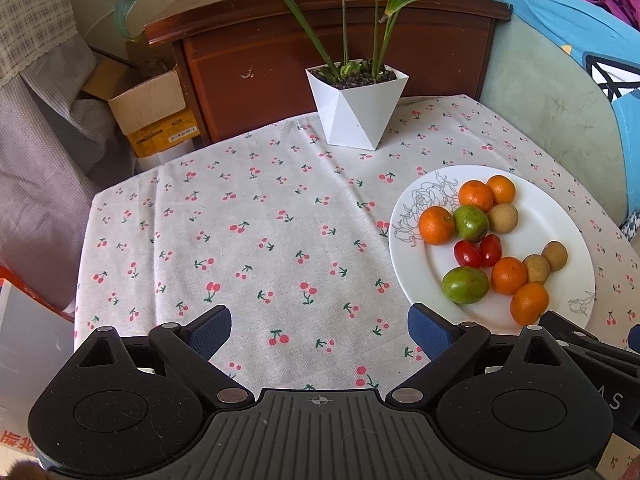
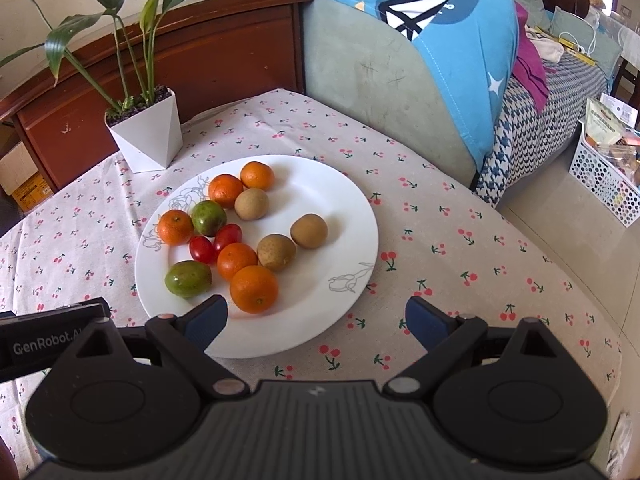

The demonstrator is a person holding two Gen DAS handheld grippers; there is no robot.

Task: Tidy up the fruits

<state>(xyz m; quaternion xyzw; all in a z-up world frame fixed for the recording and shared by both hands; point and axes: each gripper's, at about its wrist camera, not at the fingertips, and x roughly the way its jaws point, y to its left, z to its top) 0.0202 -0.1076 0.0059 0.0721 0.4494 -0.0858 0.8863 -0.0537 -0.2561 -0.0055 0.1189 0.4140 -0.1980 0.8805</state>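
A white plate [image 2: 320,208] on the cherry-print tablecloth holds several small oranges [image 2: 253,289], two green fruits [image 2: 188,279], two cherry tomatoes [image 2: 201,249] and three brown round fruits [image 2: 308,231]. The plate also shows at the right of the left wrist view [image 1: 552,216]. My right gripper [image 2: 316,322] is open and empty, just above the plate's near rim, its left finger close to the nearest orange. My left gripper [image 1: 320,330] is open and empty over bare cloth, left of the plate.
A white faceted pot with a green plant [image 1: 356,108] stands at the table's far edge, also in the right wrist view [image 2: 146,136]. A wooden cabinet [image 1: 320,40] is behind it. A cushioned seat with blue fabric [image 2: 420,60] borders the table's right side.
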